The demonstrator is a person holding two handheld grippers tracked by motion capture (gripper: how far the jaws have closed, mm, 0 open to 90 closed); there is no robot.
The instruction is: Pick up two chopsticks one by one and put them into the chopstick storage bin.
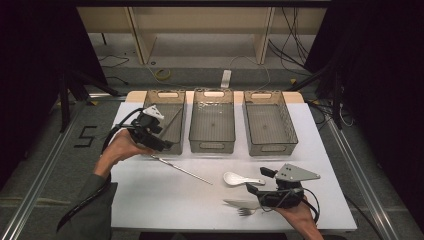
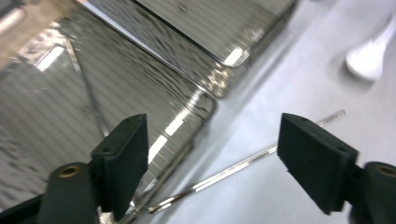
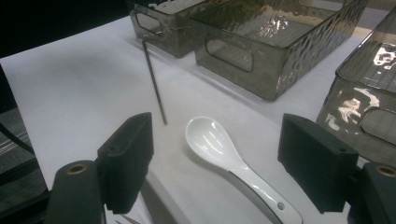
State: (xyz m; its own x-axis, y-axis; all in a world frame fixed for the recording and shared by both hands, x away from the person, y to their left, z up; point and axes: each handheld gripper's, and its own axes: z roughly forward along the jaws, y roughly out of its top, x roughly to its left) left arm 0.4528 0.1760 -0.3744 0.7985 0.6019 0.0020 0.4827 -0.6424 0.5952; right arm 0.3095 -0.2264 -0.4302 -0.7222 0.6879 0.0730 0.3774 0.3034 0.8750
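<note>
Left gripper (image 1: 161,141) hovering wide open at the near corner of the left bin (image 1: 172,127), nothing between its jaws, metal chopstick (image 1: 182,170) lying on the table just below it, right gripper (image 1: 256,181) resting open, white spoon (image 1: 240,179) lying just ahead of its jaws, fork (image 1: 242,207) beside it.

Mid (image 1: 212,122) & rt bins (image 1: 270,125) on table (image 1: 165,200); fork (image 1: 240,206) at front edge.

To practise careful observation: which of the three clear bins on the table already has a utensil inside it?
The leftmost bin, by the left gripper: a thin metal chopstick leans inside it. The middle bin and right bin hold nothing.
</note>
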